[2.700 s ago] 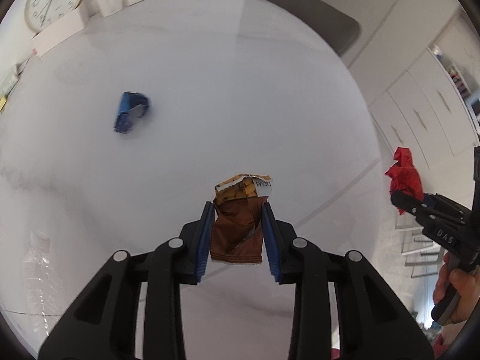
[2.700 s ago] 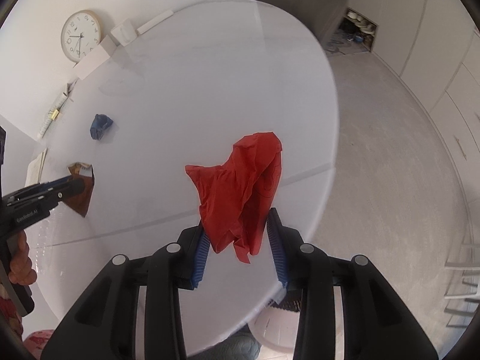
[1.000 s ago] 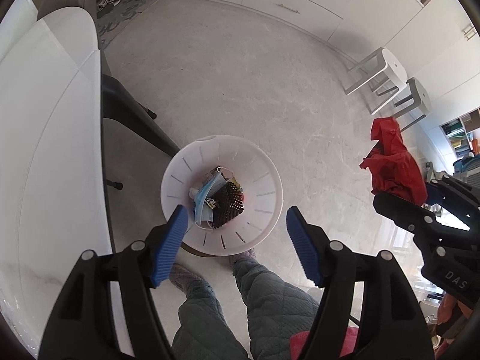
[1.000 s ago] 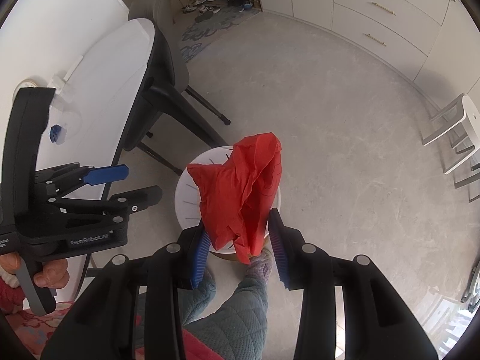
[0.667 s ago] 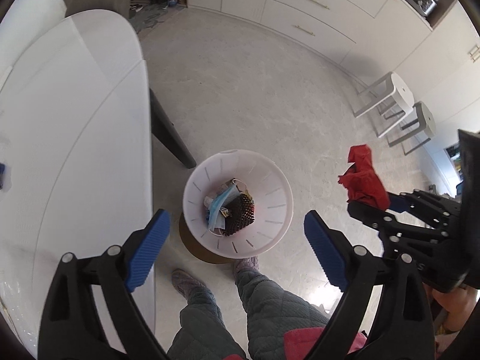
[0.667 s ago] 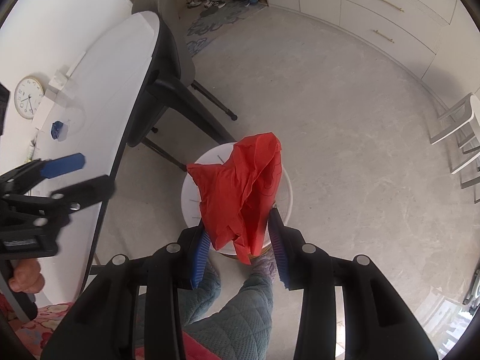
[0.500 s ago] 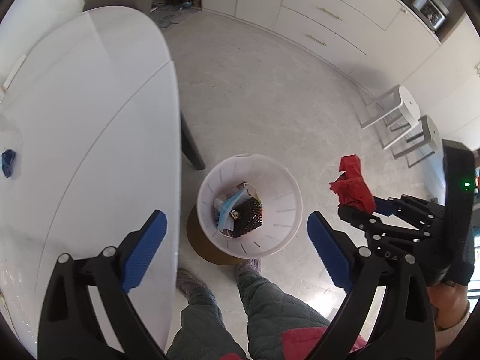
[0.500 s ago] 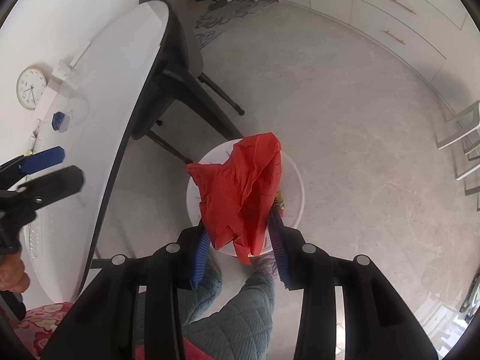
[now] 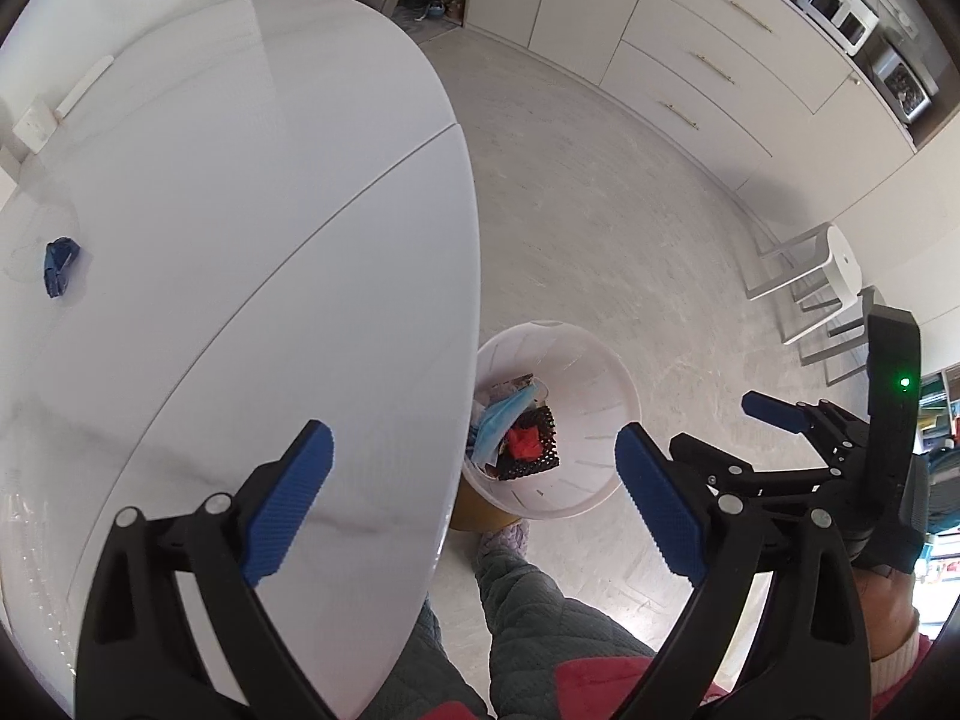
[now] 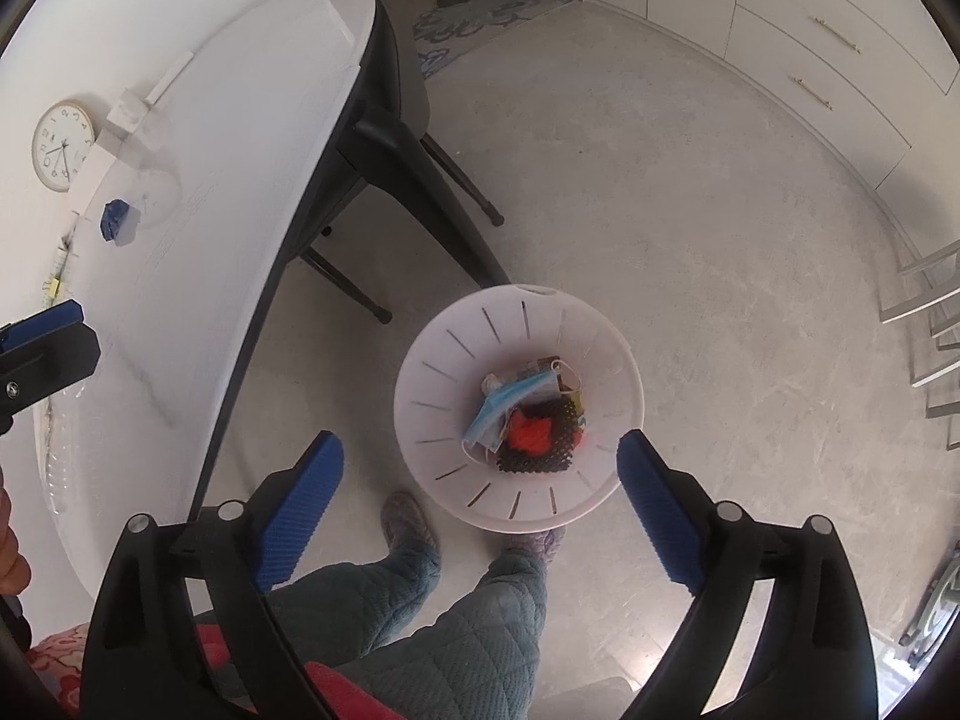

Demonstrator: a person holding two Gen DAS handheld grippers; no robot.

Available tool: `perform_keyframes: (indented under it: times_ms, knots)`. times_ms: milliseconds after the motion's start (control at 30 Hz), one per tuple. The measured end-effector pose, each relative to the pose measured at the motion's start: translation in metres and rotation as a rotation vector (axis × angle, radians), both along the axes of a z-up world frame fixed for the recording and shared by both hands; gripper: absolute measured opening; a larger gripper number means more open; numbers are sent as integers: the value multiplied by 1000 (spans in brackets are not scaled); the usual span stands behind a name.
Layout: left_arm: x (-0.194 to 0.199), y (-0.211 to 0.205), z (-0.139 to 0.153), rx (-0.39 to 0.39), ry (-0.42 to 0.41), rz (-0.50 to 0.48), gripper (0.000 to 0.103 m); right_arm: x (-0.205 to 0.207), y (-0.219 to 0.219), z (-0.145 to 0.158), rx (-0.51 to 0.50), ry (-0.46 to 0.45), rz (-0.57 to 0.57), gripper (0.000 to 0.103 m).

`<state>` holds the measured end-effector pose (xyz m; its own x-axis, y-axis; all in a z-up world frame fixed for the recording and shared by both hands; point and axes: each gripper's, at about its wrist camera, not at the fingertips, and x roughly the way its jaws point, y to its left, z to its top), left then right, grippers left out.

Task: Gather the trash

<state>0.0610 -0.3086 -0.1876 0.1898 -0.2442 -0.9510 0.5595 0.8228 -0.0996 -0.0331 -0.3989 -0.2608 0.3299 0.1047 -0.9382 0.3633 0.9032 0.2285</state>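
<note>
Right wrist view looks almost straight down into the white bin (image 10: 519, 324) at frame centre: red wad (image 10: 528, 435) sits on top of the pile, on a black mesh piece (image 10: 561, 450), with a blue face mask (image 10: 504, 405) just left of it. My right gripper (image 10: 474, 501) has its jaws wide apart with nothing between the pads; they have just been opening. Left wrist view shows the same bin (image 9: 591, 360) smaller, at lower centre, partly cut off by the table edge, red wad (image 9: 524, 443) visible inside. My left gripper (image 9: 474, 495) also stands wide apart and empty, jaws having just been opening, and sits over the table edge, not over the bin. Only the left view shows the table (image 9: 240, 210) top broadly, filling the left half of the frame, with a crumpled blue scrap (image 9: 60, 261) at far left, well apart from both grippers. Right view has the same scrap (image 10: 114, 219) at upper left, plus a wall clock (image 10: 63, 147) and a dark chair (image 10: 384, 120) tucked under the table, neither seen from the left. Left view alone shows the right gripper from the side at lower right, with a green light on its body, and white stools (image 9: 834, 264) at right. Both views catch the person's quilted trouser legs (image 10: 456, 612) along the bottom; slippered feet show beside the bin in the right view.
</note>
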Motion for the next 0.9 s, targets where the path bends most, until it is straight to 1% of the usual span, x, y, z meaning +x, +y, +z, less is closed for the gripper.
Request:
perform_keyframes:
  times_ms: [167,500,600,733,900]
  knots:
    - [2,4,2,-7,1,10,91,7,5,10,-8,-17,-4,96]
    - [5,13,5,-28,3,24,91,16,11,21,-17,-17,-1,96]
    - [7,21,11,-41,-4,45,91,22,16,27,-27,-18,6,100]
    - [13,47,19,-48,-26,93,91,38,32,36,-37,-27,49,100]
    - [25,103,26,-45,-47,190,92,74,72,49,-43,-47,145,100]
